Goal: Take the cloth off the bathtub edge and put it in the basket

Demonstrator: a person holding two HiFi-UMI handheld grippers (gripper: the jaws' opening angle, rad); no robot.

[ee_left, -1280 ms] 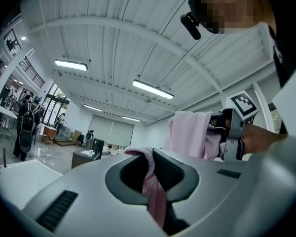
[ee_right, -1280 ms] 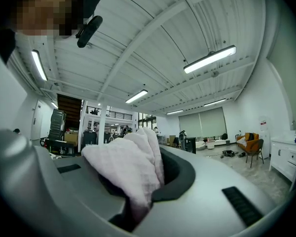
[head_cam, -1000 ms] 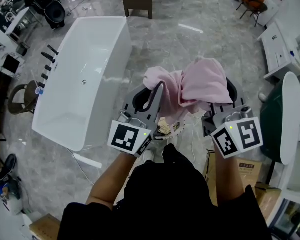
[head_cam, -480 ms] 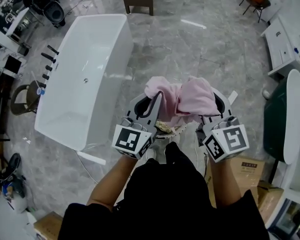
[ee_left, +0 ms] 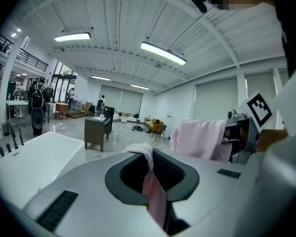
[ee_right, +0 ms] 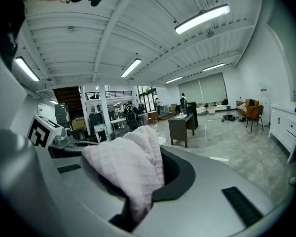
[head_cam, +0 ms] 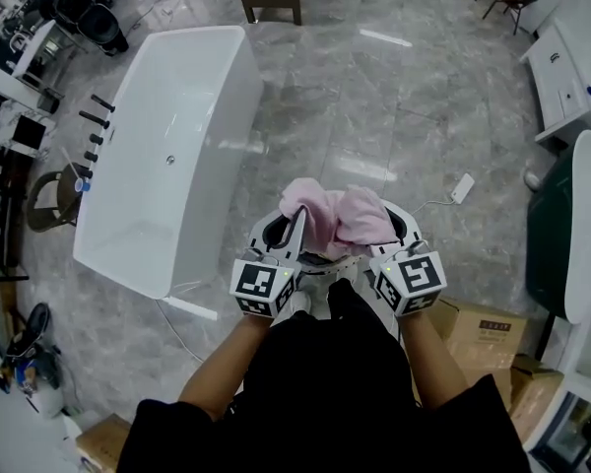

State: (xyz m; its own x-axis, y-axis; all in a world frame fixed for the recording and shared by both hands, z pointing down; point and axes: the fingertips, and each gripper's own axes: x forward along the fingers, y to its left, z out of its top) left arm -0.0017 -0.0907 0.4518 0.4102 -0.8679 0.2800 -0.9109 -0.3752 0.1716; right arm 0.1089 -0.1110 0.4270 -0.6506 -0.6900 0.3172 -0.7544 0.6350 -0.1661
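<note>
The pink cloth (head_cam: 337, 217) is off the bathtub (head_cam: 167, 146) and hangs bunched between the two grippers, close in front of the person, with the tub well apart to the left; the left gripper (ee_left: 149, 168) has its fingers together on a thin fold of the cloth, and the right gripper (ee_right: 147, 181) has its fingers clamped on a thicker wad that spills over their top.

The step in hand looks like the drop into the basket (head_cam: 350, 261), which I take to be the bit of white rim showing just under the cloth; to do it well, bring both hands down together and hold them close, so that the slack sinks inside the rim first; let go with both at once, or a corner may drag over the edge; the right side has more cloth draped on it and may cling, so a small shake could help.

Only the head view shows the bare tub, the floor and the basket beneath; only the gripper views show each pinch itself; the left gripper view also shows the other gripper with cloth hanging beside it; neither gripper view shows the basket.
</note>
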